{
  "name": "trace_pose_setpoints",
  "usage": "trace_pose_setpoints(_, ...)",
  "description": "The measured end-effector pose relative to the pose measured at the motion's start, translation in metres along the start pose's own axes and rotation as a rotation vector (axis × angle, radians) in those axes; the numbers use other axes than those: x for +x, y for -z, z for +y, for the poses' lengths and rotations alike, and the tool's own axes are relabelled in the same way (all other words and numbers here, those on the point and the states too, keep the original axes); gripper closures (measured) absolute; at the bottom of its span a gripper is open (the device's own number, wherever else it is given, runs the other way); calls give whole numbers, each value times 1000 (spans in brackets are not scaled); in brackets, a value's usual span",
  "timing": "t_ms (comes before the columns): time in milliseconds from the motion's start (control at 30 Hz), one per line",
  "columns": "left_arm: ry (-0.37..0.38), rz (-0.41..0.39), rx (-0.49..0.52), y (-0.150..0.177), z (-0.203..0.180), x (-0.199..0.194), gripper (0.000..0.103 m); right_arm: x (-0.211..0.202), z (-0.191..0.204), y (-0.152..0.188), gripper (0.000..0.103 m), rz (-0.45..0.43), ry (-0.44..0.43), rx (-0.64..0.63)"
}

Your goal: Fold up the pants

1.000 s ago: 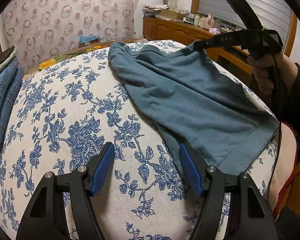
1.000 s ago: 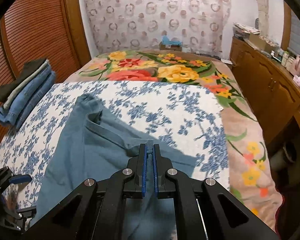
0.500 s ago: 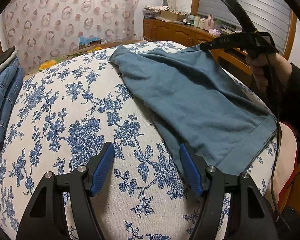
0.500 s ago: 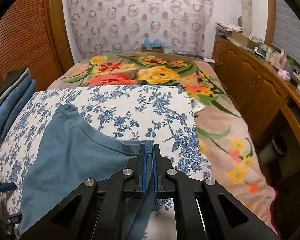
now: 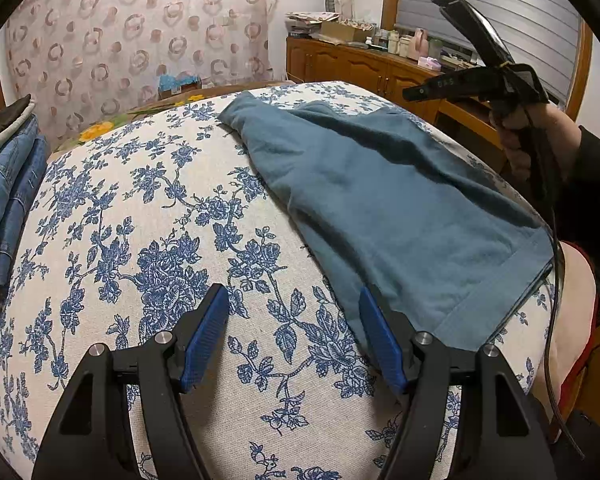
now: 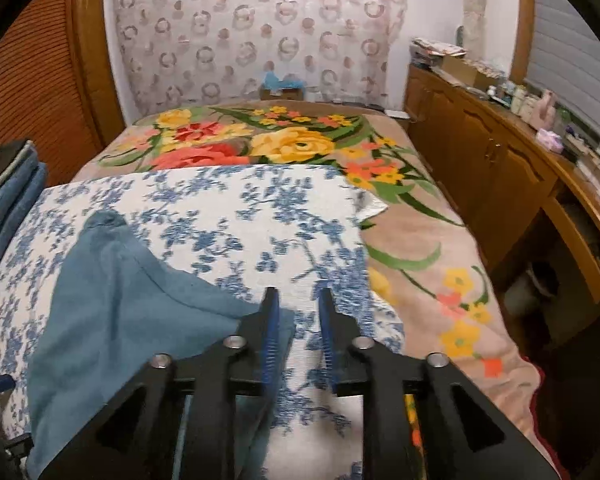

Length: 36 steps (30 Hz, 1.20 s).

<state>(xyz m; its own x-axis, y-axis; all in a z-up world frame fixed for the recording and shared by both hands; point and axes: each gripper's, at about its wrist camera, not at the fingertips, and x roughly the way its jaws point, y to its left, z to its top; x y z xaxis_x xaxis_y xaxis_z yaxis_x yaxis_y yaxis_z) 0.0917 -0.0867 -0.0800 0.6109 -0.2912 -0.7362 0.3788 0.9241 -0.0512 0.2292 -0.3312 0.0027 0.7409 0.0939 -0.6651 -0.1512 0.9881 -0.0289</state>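
The teal-blue pants [image 5: 380,200] lie spread on the blue-flowered white cloth [image 5: 140,240] on the bed; they also show in the right wrist view [image 6: 120,312]. My left gripper [image 5: 292,340] is open and empty, low over the cloth, its right finger at the pants' near hem. My right gripper [image 6: 298,320] is open and empty, just right of the pants' corner; it also shows in the left wrist view [image 5: 410,94], raised above the pants' far right edge.
A stack of folded jeans [image 5: 8,192] lies at the left edge of the bed. A flowered blanket [image 6: 284,144] covers the far half of the bed. A wooden cabinet [image 6: 500,168] with clutter runs along the right side.
My right gripper has opened and let go of the pants' corner, which now lies flat on the cloth. It has lifted to the right. My left gripper has stayed put.
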Motion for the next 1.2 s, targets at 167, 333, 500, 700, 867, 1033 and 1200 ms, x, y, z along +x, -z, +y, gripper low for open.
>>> trace_pose_setpoints(167, 1, -1, -1, 0, 0, 0, 34, -1, 0, 6, 81, 2, -60, -4)
trace_pose_setpoints(333, 5, -3, -5, 0, 0, -1, 34, 11, 8, 13, 81, 47, -97, -36)
trace_pose_setpoints(500, 3, -2, -3, 0, 0, 0, 34, 24, 8, 14, 81, 72, -83, -48)
trace_pose_setpoints(700, 3, -3, -4, 0, 0, 0, 34, 19, 9, 13, 101, 46, -7, -107)
trace_pose_setpoints(867, 3, -2, -3, 0, 0, 0, 34, 4, -3, 9, 101, -1, 14, -49)
trace_pose_setpoints(1033, 3, -3, -4, 0, 0, 0, 34, -13, -1, 15, 90, -3, -30, -51)
trace_pose_setpoints(1200, 8, -2, -8, 0, 1, 0, 34, -46, 3, 48, 68, -8, -107, -66)
